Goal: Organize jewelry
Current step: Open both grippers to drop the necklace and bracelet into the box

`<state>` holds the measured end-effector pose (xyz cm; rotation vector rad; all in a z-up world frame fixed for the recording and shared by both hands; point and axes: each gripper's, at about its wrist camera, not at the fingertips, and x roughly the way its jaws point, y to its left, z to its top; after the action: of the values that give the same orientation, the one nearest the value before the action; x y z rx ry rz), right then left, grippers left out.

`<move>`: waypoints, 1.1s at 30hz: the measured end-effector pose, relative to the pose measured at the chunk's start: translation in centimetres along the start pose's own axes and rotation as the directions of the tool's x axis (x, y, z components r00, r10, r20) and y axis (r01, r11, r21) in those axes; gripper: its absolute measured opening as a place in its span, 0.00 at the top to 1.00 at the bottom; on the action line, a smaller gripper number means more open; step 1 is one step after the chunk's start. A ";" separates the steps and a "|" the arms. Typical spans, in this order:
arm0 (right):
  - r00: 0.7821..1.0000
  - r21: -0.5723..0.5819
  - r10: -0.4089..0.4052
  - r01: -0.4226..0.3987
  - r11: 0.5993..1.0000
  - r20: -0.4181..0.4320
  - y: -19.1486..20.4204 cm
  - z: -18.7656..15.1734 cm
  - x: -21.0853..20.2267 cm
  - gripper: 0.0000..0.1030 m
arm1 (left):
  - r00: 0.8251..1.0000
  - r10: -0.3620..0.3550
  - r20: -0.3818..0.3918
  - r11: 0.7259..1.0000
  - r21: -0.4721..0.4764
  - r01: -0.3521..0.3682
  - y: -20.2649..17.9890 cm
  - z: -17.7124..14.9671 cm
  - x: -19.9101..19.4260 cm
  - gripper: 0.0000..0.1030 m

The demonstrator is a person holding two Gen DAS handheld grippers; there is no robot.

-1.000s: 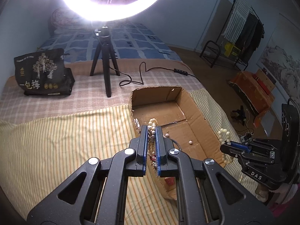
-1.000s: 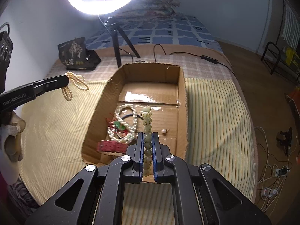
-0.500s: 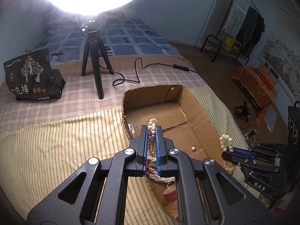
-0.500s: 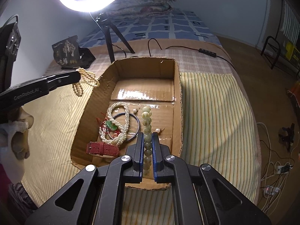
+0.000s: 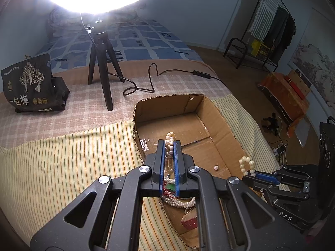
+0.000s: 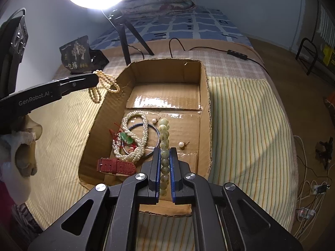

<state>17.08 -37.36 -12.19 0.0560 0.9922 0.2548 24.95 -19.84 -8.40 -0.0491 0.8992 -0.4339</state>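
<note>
Both tongs are clamped: my left gripper (image 5: 168, 146) pinches a pearl strand (image 5: 170, 138), my right gripper (image 6: 164, 156) a green bead bracelet (image 6: 164, 133), both above the box (image 6: 206, 96). These strands hang limp, light and slippery, so I'd grip across the beads.

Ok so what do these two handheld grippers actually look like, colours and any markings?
Both are matte black plastic with triangular cut-outs, silver round pivot bolts and blue pads lining the fingers. The left gripper carries white "GenRobot.AI" lettering along its side; the right gripper shows "DAS" on its body. No cables or sleeves are visible.
</note>
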 end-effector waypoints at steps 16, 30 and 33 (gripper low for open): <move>1.000 -0.039 -0.019 0.020 0.999 0.014 1.2 0.0 -0.1 0.59 | 0.999 0.032 0.023 0.999 0.011 -0.033 -0.2 0.1 -0.5 0.57; 0.996 -0.022 -0.082 0.083 0.996 0.039 1.2 0.1 -0.9 0.39 | 0.998 0.046 0.047 0.999 0.017 -0.047 -0.5 -0.1 -2.1 0.41; 0.996 -0.021 -0.083 0.084 0.996 0.043 1.4 0.1 -1.3 0.39 | 0.997 0.046 0.054 0.999 0.020 -0.048 -0.6 -0.2 -2.7 0.41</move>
<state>16.21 -36.27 -10.89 -0.0008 0.9468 0.1870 23.13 -19.31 -6.33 -0.0198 0.8410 -0.3966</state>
